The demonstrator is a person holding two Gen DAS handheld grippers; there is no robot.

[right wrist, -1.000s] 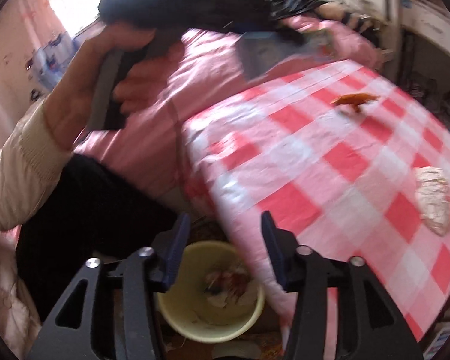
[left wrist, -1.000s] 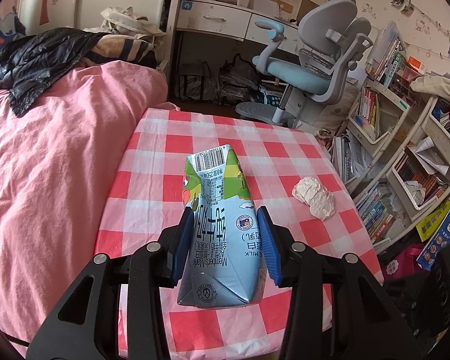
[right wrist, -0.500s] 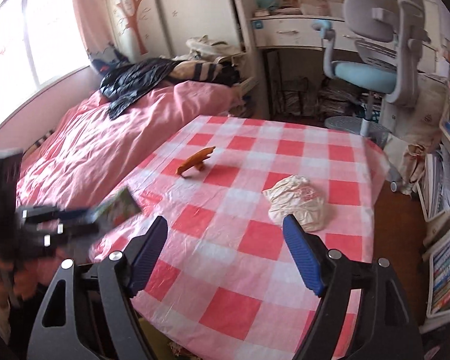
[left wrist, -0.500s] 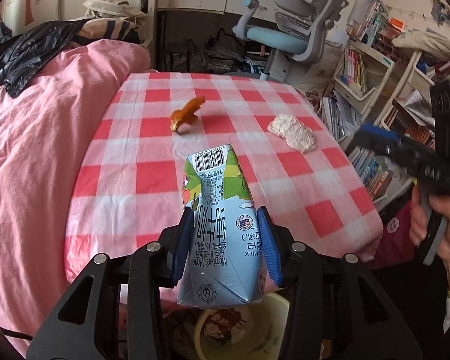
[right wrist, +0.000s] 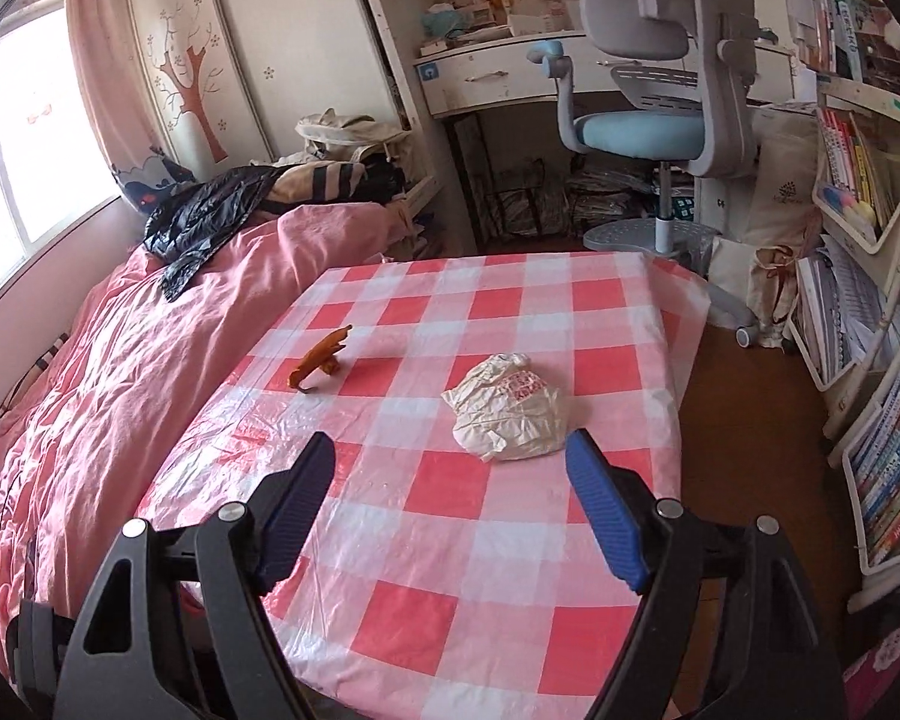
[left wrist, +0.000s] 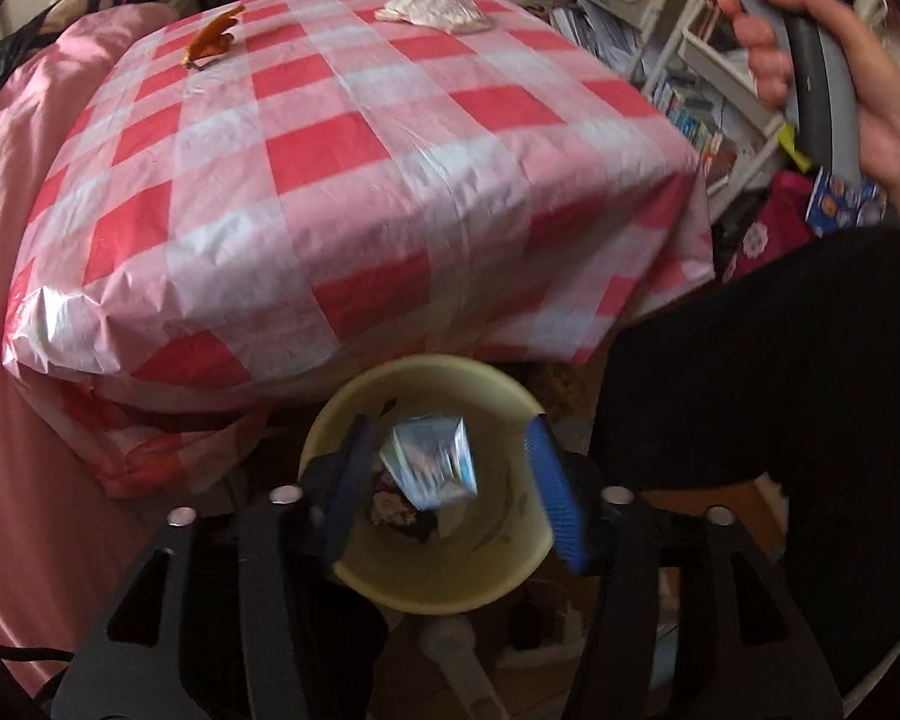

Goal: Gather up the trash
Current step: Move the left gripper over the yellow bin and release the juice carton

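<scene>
Milk carton (left wrist: pixel 429 462) now falling from our opening left gripper (left wrist: pixel 450 495) into bin (left wrist: pixel 510 576); right gripper (right wrist: pixel 450 504), spread empty, faces crumpled bag (right wrist: pixel 510 414) just ahead.

Tabletop (right wrist: pixel 498 546) has a red-and-white checked plastic cover, hanging over the near edge. Bed (right wrist: pixel 120 396) with pink duvet butts against its left side; black jacket (right wrist: pixel 204 216) and striped fabric (right wrist: pixel 324 174) piled at the far end. Grey office chair (right wrist: pixel 660 90) with light blue seat stands at a white desk (right wrist: pixel 492 75) with one drawer. Bookshelves (right wrist: pixel 858 180) packed with books run down the right side. Wardrobe door (right wrist: pixel 192 54) has a tree decal. Window (right wrist: pixel 12 138) at left, pink curtain (right wrist: pixel 90 24) beside it.
</scene>
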